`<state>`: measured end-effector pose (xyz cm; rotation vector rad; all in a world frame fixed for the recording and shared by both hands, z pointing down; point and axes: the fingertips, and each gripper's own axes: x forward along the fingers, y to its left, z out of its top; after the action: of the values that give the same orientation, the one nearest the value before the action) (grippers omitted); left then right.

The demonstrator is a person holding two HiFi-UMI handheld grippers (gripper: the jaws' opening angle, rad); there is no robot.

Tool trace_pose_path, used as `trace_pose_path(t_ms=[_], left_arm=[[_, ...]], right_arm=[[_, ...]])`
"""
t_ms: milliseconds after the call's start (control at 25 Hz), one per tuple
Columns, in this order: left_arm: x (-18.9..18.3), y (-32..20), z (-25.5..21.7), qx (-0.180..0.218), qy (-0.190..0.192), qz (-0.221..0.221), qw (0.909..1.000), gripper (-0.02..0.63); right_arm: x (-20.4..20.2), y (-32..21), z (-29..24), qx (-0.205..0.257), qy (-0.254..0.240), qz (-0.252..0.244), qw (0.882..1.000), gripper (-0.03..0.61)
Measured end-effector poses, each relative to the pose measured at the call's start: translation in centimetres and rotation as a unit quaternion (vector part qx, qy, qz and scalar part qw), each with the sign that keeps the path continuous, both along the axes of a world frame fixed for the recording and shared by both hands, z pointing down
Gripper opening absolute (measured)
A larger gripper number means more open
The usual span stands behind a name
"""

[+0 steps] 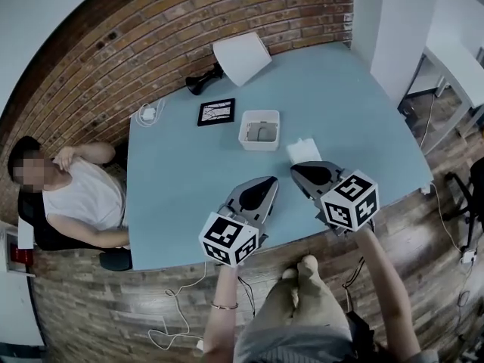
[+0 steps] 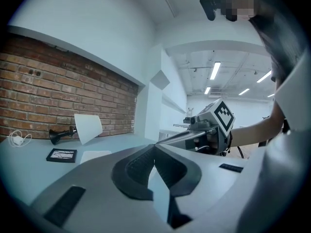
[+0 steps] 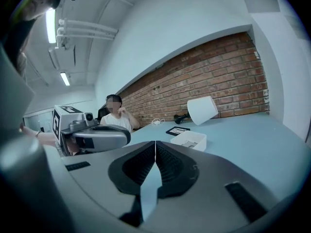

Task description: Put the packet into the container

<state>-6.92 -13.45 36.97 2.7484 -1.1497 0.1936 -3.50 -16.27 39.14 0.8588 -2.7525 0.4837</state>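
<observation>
Both grippers are clenched and empty: right gripper has its jaws pressed together with nothing between them, and so does the left gripper. The packet lies flat on the table, just beyond the right tip, between it and the container. It is not in yet.

Risks from here, as I judge them:
- Go in with the jaws closed and you'll shove the packet, not grasp it. It looks light and would slide toward the container or the table edge. Open first.
- The packet sits flat, so a level approach gives the pads no edge to bite. Tilt down, or they'll skate over it or pinch only a corner and drop it on the lift.
- The container looks small and light, with nothing bracing it. Clip the rim on the way over and it will scoot or tip. The left gripper is free, so use it to steady the wall.
- Something grey seems to lie in the container; I can't tell what. If it takes up room, the packet may end up propped on the rim instead of inside.
- The two grippers are close together. Watch for a clash if both move toward the container.
</observation>
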Motion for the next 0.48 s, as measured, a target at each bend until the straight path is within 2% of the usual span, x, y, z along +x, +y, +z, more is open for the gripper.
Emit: trace_pose_path(t_ms=[240,440,480], left_arm=[[1.3,-2.7,3.9,-0.028,-0.009,0.008,0.9995,0.009],[2.7,-4.5,6.9,-0.048,-0.018,0.022,0.9985,0.009],[3.0,-4.8,7.2,-0.05,-0.017,0.023,0.9984,0.009]], right_arm=[[2.2,-3.1,3.6,-0.057,0.006,0.011,0.998,0.014],[4.4,-5.9,5.9,-0.086,0.044,0.015,0.995,0.02],[4.8,-6.4,6.4,-0.094,0.049,0.015,0.994,0.047]])
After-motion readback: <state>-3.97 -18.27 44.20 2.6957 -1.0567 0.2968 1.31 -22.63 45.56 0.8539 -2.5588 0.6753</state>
